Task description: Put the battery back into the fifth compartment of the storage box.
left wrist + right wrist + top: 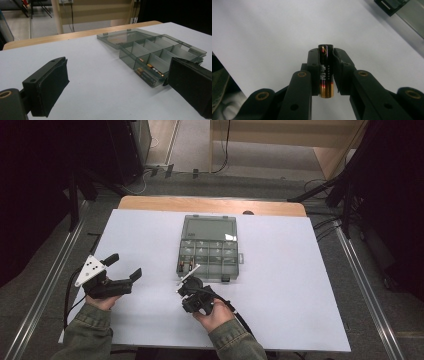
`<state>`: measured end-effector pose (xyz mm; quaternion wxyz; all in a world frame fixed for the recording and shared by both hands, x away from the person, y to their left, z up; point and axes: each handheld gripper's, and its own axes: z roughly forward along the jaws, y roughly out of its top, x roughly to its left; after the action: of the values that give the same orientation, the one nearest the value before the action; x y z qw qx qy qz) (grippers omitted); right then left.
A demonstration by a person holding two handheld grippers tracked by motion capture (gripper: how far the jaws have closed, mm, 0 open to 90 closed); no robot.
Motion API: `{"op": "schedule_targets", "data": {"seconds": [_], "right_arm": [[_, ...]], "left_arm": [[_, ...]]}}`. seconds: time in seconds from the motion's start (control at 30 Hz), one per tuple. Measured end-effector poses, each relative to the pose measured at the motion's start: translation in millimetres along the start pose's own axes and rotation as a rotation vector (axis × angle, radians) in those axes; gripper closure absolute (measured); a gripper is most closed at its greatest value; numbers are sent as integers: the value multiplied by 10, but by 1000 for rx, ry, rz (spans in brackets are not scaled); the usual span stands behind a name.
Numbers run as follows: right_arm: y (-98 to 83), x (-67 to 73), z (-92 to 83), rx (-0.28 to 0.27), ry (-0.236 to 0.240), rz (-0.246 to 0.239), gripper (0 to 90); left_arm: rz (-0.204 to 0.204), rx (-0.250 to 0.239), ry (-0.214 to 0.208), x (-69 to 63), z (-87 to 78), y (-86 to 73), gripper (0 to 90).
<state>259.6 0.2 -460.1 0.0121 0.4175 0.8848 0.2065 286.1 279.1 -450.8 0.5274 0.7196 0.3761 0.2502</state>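
A grey see-through compartment box [209,254] lies open mid-table, its lid [209,227] folded back on the far side. Batteries [150,72] lie in its near left compartment. My right gripper [326,53] is shut on a black and gold battery [325,72], held lengthwise between the jaws. In the high view this gripper [192,292] sits just in front of the box's near edge. My left gripper [122,267] rests at the table's left, open, nothing between its pads [53,85], pointing towards the box [160,53].
The white table top [300,285] ends at a wooden strip [210,204] at the back. Dark stands and cables flank both sides of the table. A cable [240,317] trails from the right gripper towards the near edge.
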Motion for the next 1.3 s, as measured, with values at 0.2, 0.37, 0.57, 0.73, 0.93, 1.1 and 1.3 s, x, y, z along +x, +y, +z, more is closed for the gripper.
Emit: {"op": "schedule_targets", "data": {"seconds": [0.2,0.37,0.57,0.73,0.93,1.1,1.3], "right_arm": [[69,-82,-72,-35,4,34,775],[157,-188,-116,-69,11,76,775],[263,-326,-168,-112,43,135,775],[329,-433,-250,-164,83,193,776],[420,-607,-336,-228,89,264,776],[530,-680,-330,-245,86,313,775],[642,-696,-272,-261,77,355,775]], "left_arm": [[-3,-3,1,4,-4,2,37],[-5,-2,2,7,-5,2,36],[-4,-1,2,9,-1,2,37],[-7,3,2,5,6,-2,37],[-5,1,1,5,5,-1,37],[-4,3,-1,6,9,-1,37],[-5,2,3,8,6,-1,37]]}}
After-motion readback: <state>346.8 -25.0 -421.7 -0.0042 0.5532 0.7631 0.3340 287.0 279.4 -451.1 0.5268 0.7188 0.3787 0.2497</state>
